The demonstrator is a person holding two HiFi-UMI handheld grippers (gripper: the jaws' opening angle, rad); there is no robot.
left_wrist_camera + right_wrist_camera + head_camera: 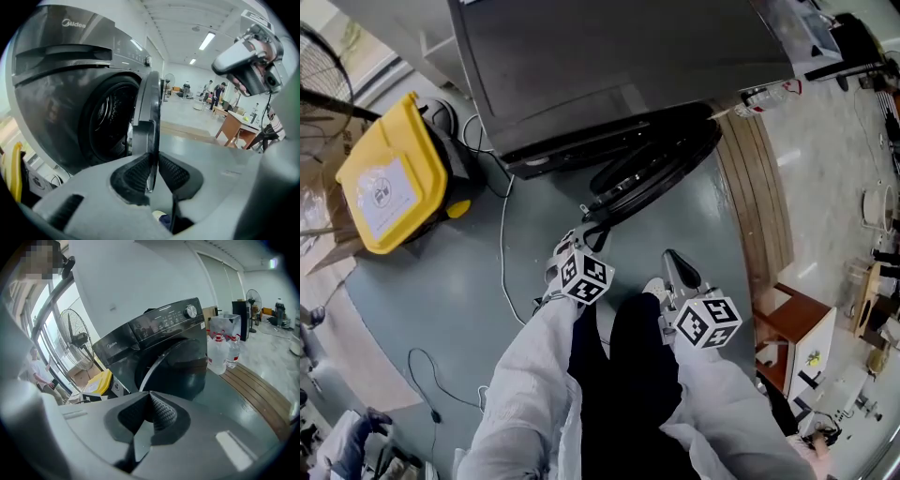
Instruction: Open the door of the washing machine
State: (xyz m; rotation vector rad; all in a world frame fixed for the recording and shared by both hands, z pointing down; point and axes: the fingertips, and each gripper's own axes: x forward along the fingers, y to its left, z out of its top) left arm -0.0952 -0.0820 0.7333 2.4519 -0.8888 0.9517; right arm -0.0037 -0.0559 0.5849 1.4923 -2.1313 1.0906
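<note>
Seen from above, the dark grey washing machine (pixel 619 66) has its round door (pixel 652 164) swung out over the floor. My left gripper (pixel 586 225) reaches to the door's free edge. In the left gripper view the door (pixel 149 117) stands edge-on between the pads of the left gripper (pixel 152 168), which press on it from both sides, and the drum opening (pixel 110 122) shows behind. My right gripper (pixel 675 267) hangs apart from the door, nearer my body. In the right gripper view the right gripper (pixel 150 416) has its pads together with nothing between them, facing the machine (pixel 159 333).
A yellow bin (pixel 389 178) lies left of the machine, and a white cable (pixel 502 253) runs across the floor. A wooden platform (pixel 759 187) with water bottles (pixel 220 352) is on the right. A wooden table (pixel 792 323) stands nearer. A standing fan (pixel 77 341) is left of the machine.
</note>
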